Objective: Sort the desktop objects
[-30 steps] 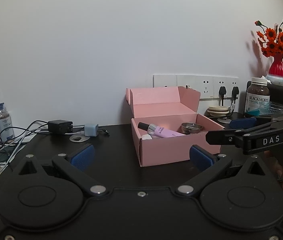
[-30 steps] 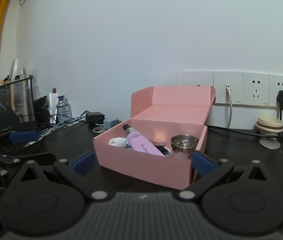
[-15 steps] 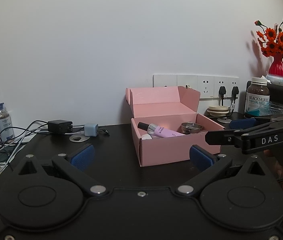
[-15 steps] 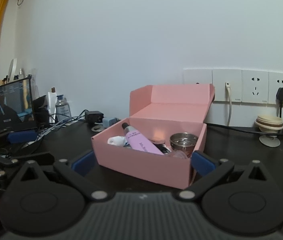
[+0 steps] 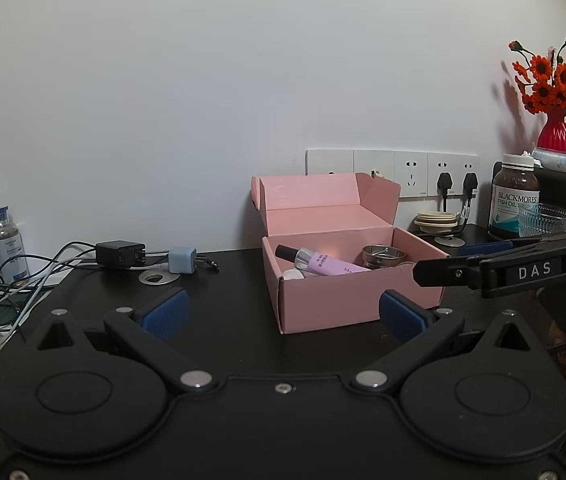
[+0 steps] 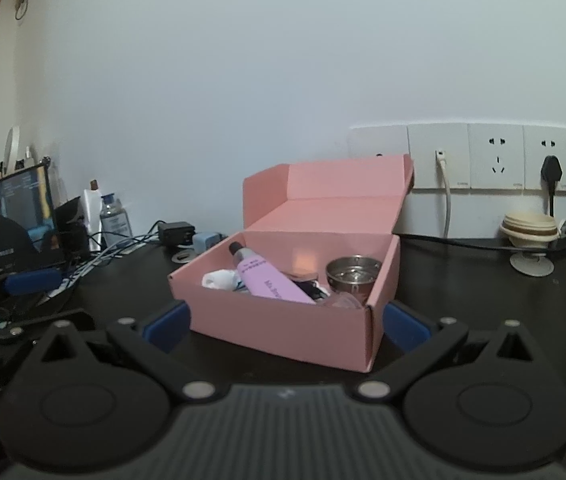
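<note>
A pink cardboard box [image 5: 347, 300] [image 6: 283, 332] stands on the black desk with its lid folded back. Inside lie a purple tube [image 5: 325, 266] [image 6: 273, 286], a metal cup [image 5: 383, 256] [image 6: 353, 276] and a white item [image 6: 221, 280]. My left gripper [image 5: 283, 314] is open and empty, a short way in front of the box. My right gripper [image 6: 286, 326] is open too; the box's front wall fills the gap just beyond its blue pads [image 6: 405, 326]. The right gripper [image 5: 483, 268] also shows at the right edge of the left wrist view.
Chargers [image 5: 181, 260] and tangled cables [image 5: 23, 280] lie at the back left beside a small bottle [image 5: 5, 240] and a screen [image 6: 3, 228]. Wall sockets [image 6: 495, 156], stacked lids [image 6: 529, 226], a fish oil jar [image 5: 515, 196], a glass bowl [image 5: 547, 218] and a red vase [image 5: 553, 132] line the back right.
The right wrist view has turned slightly right, so the box sits a little further left and higher in it. The left view is almost unchanged. Both grippers stay open.
</note>
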`<state>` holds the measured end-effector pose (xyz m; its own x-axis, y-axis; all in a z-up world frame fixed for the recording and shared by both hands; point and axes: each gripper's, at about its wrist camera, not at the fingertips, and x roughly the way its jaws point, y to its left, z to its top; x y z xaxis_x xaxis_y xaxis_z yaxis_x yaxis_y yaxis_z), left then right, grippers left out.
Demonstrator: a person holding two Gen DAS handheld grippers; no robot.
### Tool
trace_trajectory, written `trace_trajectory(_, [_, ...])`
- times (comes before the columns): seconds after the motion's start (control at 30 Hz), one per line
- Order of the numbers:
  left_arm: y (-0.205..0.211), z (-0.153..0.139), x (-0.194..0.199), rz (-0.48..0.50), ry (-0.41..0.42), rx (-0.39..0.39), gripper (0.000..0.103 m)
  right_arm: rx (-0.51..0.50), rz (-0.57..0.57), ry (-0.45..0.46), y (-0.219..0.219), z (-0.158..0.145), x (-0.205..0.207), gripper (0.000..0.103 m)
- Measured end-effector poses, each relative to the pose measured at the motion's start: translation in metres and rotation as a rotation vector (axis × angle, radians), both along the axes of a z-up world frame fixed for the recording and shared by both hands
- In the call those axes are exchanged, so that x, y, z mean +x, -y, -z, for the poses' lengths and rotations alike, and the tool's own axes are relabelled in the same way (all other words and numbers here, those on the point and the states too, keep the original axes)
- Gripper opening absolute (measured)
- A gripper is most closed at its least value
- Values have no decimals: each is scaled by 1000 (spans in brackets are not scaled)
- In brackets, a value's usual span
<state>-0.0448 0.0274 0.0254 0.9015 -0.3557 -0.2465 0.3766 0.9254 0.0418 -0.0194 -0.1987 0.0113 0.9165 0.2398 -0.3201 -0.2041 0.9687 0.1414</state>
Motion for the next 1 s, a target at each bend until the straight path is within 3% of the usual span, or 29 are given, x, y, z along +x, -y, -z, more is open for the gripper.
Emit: trace_trajectory(1.0, [0, -1, 1, -1, -2, 2, 103, 5, -6, -7, 0, 1, 4, 102])
